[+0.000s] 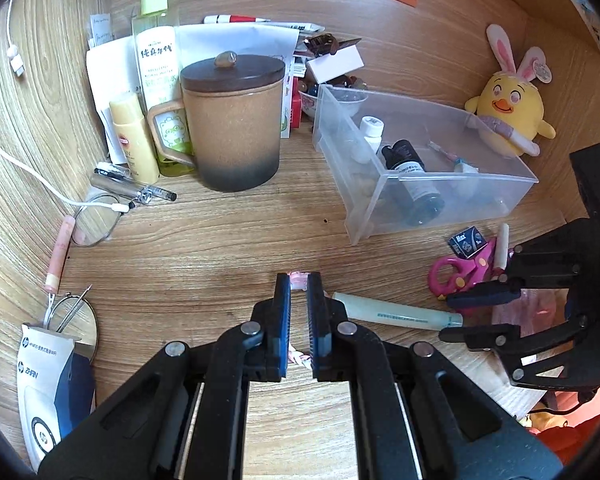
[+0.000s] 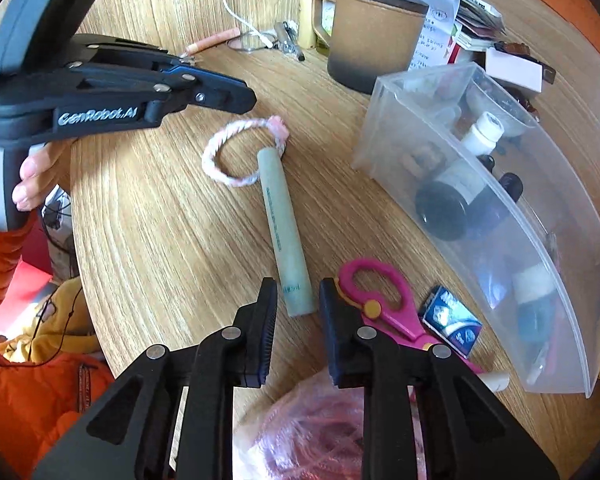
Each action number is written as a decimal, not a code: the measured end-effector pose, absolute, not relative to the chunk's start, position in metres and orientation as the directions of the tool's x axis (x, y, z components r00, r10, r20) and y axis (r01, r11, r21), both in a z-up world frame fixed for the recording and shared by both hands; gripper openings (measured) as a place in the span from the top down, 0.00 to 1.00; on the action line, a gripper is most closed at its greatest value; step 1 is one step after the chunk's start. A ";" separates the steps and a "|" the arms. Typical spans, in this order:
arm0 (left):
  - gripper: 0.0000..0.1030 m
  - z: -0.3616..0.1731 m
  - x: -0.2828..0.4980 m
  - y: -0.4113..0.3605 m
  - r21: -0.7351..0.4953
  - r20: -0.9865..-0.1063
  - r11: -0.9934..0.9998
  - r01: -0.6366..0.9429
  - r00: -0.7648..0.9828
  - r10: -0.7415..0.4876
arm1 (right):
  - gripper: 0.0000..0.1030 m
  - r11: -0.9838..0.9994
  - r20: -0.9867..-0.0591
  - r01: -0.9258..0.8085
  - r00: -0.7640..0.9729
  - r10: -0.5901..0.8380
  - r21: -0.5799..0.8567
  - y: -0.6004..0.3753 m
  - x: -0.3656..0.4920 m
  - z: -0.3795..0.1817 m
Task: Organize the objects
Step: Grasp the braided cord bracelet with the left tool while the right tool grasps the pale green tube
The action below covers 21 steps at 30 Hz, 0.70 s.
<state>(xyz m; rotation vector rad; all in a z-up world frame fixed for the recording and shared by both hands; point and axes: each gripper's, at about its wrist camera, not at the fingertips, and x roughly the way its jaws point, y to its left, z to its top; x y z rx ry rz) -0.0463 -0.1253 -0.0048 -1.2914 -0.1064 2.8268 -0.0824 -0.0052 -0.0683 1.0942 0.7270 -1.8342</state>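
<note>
We count one clear plastic bin [image 1: 452, 178], one lidded brown ceramic mug [image 1: 232, 124], one pale green tube [image 2: 286, 236], one pink-handled pair of scissors [image 2: 384, 304], one pink-and-white twisted hair tie [image 2: 236, 148], two round wire-rimmed mirrors [image 1: 96, 220], one yellow plush chick [image 1: 508, 112].

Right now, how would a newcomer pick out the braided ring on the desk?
Start at the clear plastic bin on the wooden desk. Beside it lies a pale green tube. The braided ring touches the tube's far end: a pink-and-white twisted cord loop, the only soft, round item there.
</note>
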 end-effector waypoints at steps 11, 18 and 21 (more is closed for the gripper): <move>0.91 0.000 -0.037 -0.124 -0.060 -0.750 -0.998 0.007 -0.661 0.041 | 0.85 -0.483 -0.871 0.875 -0.255 -0.419 -0.024 -0.024 -0.082 -0.079; 0.67 -0.017 -0.045 -0.132 -0.062 -0.784 -0.998 0.022 -0.620 0.035 | 0.86 -0.516 -0.846 0.857 -0.270 -0.459 0.007 -0.006 -0.077 -0.067; 0.61 -0.027 -0.055 -0.132 -0.054 -0.801 -0.998 0.019 -0.598 0.032 | 0.86 -0.545 -0.824 0.838 -0.297 -0.482 0.017 0.008 -0.078 -0.055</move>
